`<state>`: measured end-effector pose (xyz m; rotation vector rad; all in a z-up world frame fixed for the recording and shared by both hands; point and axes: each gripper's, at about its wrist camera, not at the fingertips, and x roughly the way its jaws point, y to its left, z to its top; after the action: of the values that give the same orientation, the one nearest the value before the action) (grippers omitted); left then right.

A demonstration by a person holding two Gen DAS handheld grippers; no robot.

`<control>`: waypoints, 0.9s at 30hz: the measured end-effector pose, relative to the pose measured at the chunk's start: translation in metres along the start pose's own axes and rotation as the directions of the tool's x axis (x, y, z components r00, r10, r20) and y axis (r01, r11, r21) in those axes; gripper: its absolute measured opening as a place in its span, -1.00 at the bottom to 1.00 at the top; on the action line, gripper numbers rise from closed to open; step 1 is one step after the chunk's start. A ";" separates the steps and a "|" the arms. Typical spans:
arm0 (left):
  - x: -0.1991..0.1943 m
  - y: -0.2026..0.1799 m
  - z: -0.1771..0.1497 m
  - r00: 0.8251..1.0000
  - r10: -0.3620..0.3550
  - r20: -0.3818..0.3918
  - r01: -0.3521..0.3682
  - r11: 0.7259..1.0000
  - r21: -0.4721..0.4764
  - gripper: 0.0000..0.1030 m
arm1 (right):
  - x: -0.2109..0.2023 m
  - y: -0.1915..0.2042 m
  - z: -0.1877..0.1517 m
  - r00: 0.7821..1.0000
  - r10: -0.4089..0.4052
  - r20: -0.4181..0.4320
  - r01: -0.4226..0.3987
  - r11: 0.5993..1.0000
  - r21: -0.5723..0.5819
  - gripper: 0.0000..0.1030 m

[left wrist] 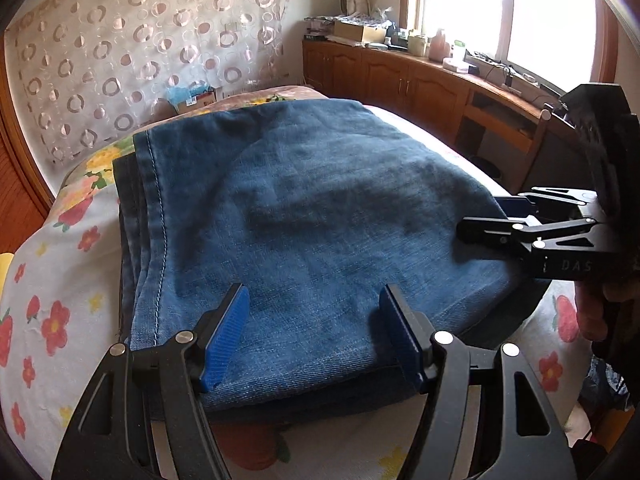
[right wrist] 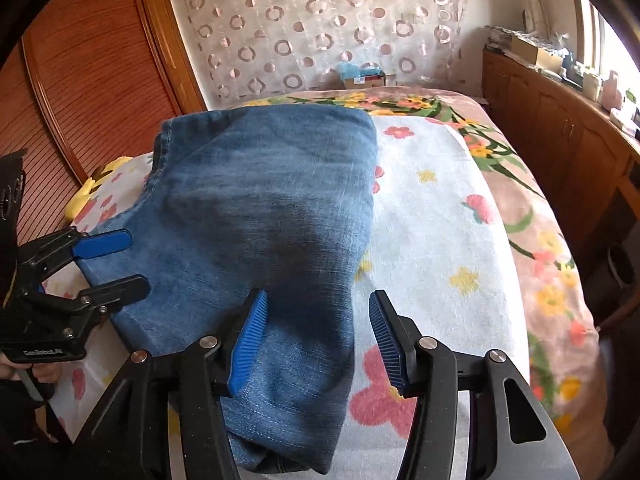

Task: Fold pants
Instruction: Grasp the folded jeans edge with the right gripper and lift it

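Left wrist view shows my left tongs (left wrist: pixel 314 332) spread open over the near edge of the folded pants (left wrist: pixel 320 216) lying on the flowered bed (left wrist: pixel 52 280), while my right tongs (right wrist: pixel 316 334), also open, straddle their near right corner without gripping.

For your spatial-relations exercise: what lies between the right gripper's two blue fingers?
In the right wrist view, a corner of the folded jeans and the flowered towel.

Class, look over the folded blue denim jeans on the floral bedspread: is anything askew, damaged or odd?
Nothing stands out. The folded blue denim jeans lie flat in a stack on the floral bedspread, with no visible damage; the left gripper and right gripper are open.
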<state>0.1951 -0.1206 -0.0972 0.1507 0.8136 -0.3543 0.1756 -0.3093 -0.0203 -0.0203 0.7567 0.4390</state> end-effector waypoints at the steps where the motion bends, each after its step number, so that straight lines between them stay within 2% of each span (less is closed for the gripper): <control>1: 0.000 0.000 -0.001 1.000 0.000 0.000 0.000 1.000 0.000 0.33 | 0.003 -0.001 -0.001 1.000 0.002 -0.008 -0.002 1.000 -0.002 0.06; 7: 0.000 0.001 -0.002 1.000 0.003 -0.005 -0.003 1.000 0.009 0.33 | 0.007 -0.006 -0.001 1.000 0.017 -0.024 -0.017 1.000 0.001 0.05; 9: 0.000 0.001 -0.002 1.000 -0.002 -0.004 0.002 1.000 0.004 0.33 | 0.007 -0.007 0.000 0.999 0.037 -0.024 -0.036 0.999 0.002 -0.10; 10: 0.001 0.001 -0.002 1.000 -0.003 -0.003 0.003 1.000 0.002 0.33 | 0.007 -0.006 0.001 0.999 0.046 -0.026 -0.046 0.999 0.002 -0.11; 16: -0.001 0.002 -0.003 1.000 -0.009 -0.002 0.009 1.000 -0.002 0.33 | 0.004 0.002 0.004 0.999 0.041 -0.028 -0.041 0.999 -0.022 -0.52; 18: -0.001 0.002 -0.003 1.000 -0.011 -0.002 0.011 1.000 -0.003 0.33 | 0.001 0.004 0.004 0.999 0.032 -0.016 -0.032 0.999 -0.027 -0.72; 20: -0.005 0.004 -0.003 1.000 -0.014 0.001 0.014 1.000 -0.008 0.33 | -0.004 0.005 0.006 0.999 0.036 0.007 -0.036 0.999 -0.014 -0.80; 27: -0.034 0.017 0.000 0.999 -0.004 0.050 0.006 0.999 -0.036 0.33 | -0.033 0.023 0.023 0.987 0.098 0.129 -0.096 0.995 -0.025 -0.86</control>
<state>0.1798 -0.0966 -0.0728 0.1054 0.7706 -0.3464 0.1608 -0.2964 0.0215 0.0276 0.6263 0.5352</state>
